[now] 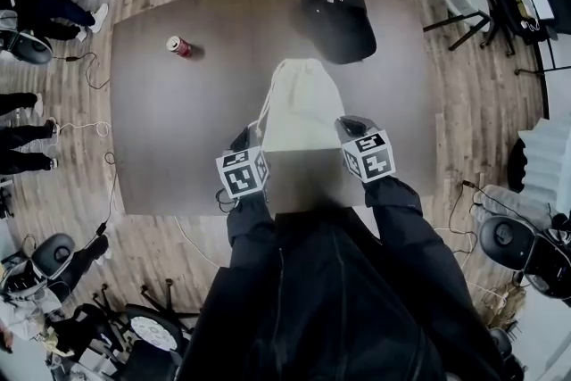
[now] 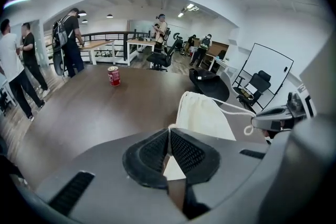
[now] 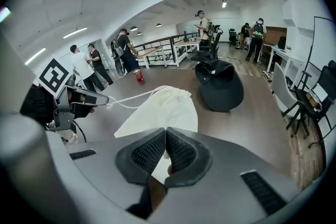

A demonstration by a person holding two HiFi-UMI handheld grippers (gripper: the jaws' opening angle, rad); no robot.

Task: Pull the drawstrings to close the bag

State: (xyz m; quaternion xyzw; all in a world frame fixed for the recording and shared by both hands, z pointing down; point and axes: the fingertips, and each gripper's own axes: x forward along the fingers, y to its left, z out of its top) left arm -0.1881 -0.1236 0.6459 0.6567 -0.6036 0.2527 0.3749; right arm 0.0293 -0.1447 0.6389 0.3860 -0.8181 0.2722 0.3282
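- Progress on bag [image 1: 302, 107]?
- Lay on surface [image 1: 161, 120], far mouth looked gathered. Left claw [image 2: 169, 131] clenched left drawstring [image 3: 131, 98]; right claw [image 3: 165, 134] clenched right drawstring [image 2: 231, 106]. Little pulling remained, probably.

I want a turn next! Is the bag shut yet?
Nearly. The bag already looks bunched up at its far end. The left gripper and right gripper are both shut, a string running to each tip. Left to do: maybe one more tug to tighten it.
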